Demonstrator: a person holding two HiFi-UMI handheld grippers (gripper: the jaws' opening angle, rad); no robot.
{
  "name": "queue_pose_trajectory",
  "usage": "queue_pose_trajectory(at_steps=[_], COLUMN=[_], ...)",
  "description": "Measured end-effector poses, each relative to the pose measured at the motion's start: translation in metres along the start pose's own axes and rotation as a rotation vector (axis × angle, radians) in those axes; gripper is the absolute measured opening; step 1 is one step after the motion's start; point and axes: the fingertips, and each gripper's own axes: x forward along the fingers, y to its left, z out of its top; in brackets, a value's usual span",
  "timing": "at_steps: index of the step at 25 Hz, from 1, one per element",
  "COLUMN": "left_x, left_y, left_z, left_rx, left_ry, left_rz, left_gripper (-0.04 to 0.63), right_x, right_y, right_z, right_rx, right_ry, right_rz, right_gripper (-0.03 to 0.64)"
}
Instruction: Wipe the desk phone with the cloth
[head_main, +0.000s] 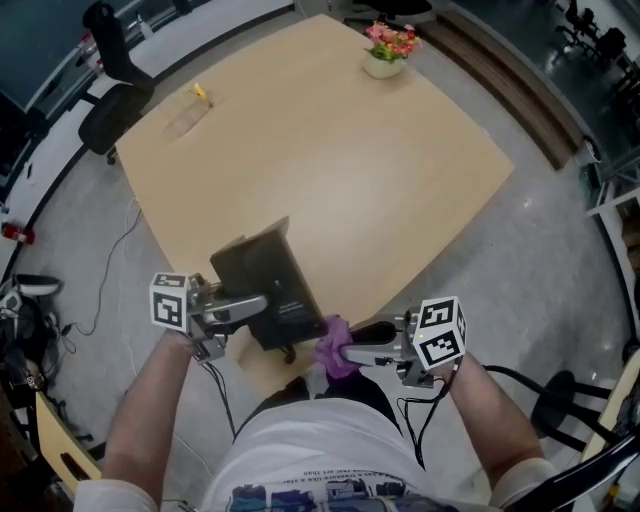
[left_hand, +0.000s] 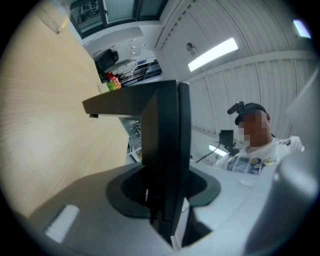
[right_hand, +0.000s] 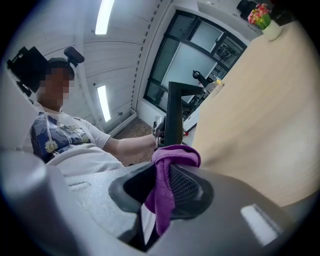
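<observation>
A: See the desk phone anywhere?
B: Yes, dark and boxy, right over the near corner of the table
A: Flat on the table or lifted off it?
B: Hard to tell from up here
A: And the left gripper?
B: By the near left side of the table, pointing sideways, jaws squeezed tight on the edge of the phone
A: What about the right gripper?
B: Just off the near corner of the table, jaws pinched together on the cloth
A: What colour cloth?
B: Purple, bunched up and poking out past the jaw tips, with one end hanging down between them
A: Touching the phone?
B: Looks like it, right up against the phone's near corner, at the table's near edge
A: Anything else on the table?
B: A little pot of pink flowers by the far edge, and a small yellow thing near the far left edge
A: And off the table?
B: A black chair past the far left corner, on the grey floor
</observation>
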Motion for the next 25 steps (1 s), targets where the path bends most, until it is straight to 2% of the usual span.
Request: queue_pose_trajectory(at_steps=[7, 11, 14, 25], left_x=[0.003, 0.012, 0.016, 0.034], left_y=[0.016, 0.024, 0.029, 0.033], left_z=[-0.001, -0.002, -0.001, -0.001], left_rx=[-0.021, -0.043, -0.058, -0.081], left_ry=[0.016, 0.019, 0.014, 0.045], left_rz=[0.031, 0.041, 0.045, 0.042], left_gripper=[0.179, 0.179, 0.179, 0.179], right_x=[-0.033, -0.057, -0.061, -0.037], right_y=[-0.017, -0.027, -0.038, -0.055], right_z=[0.025, 0.051, 0.068, 0.154], right_rx=[0.002, -0.012, -0.035, -0.149], right_ry=[-0.070, -0.145, -0.163, -0.201], right_rz=[-0.059, -0.136, -0.171, -0.124], right_gripper=[0.091, 0.091, 0.091, 0.091])
